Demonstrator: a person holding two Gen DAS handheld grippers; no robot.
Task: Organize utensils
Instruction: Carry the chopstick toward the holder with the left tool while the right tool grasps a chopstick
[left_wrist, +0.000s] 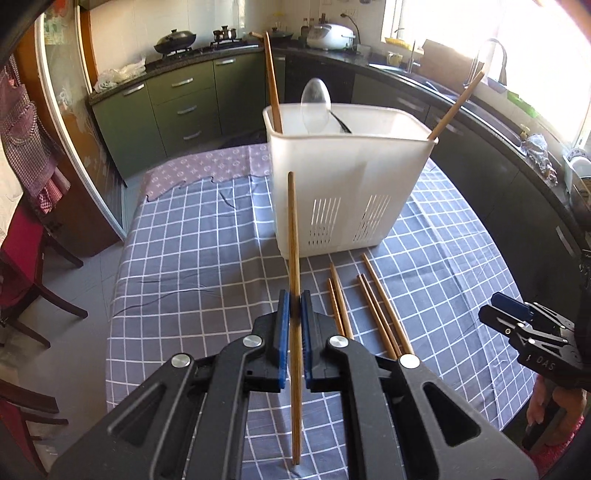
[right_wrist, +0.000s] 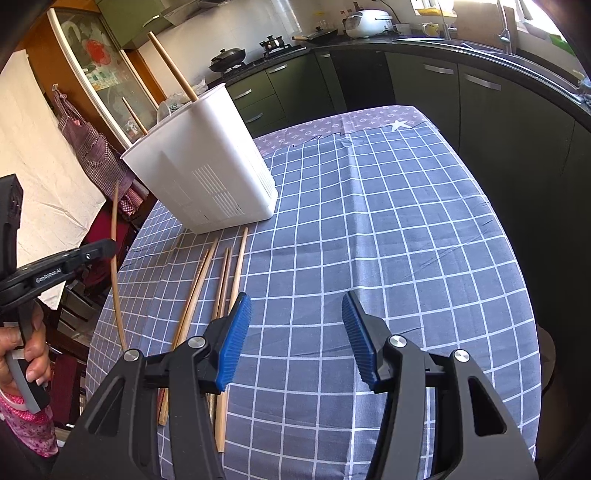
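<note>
Kitchen cabinets and a dark counter with a wok (left_wrist: 174, 40) and rice cooker (left_wrist: 330, 36) curve behind a table under a blue checked cloth (left_wrist: 192, 258). Seen from the left wrist, the left gripper (left_wrist: 294, 306) is clamped on one chopstick (left_wrist: 293, 236), held nearly upright between the blue pads, its top in front of the white bin (left_wrist: 347, 192). That bin stands on the cloth and holds two sticks (left_wrist: 272, 81) leaning at its left and right corners, plus a clear spoon (left_wrist: 315, 107). Several loose chopsticks (left_wrist: 373, 306) lie on the cloth just before the bin, to the right of the gripper. At the far right edge the right gripper (left_wrist: 506, 306) shows, apart from everything.

From the right wrist, the right gripper (right_wrist: 296, 325) hangs over bare cloth (right_wrist: 388, 206), its jaws apart with nothing between them. Loose chopsticks (right_wrist: 221, 280) lie fanned just left of its left pad, touching nothing of it. Farther left, a hand (right_wrist: 26, 358) holds the left gripper (right_wrist: 107, 248), with the gripped chopstick (right_wrist: 115, 266) raised off the table. The bin (right_wrist: 207, 162) stands beyond the loose ones.
</note>
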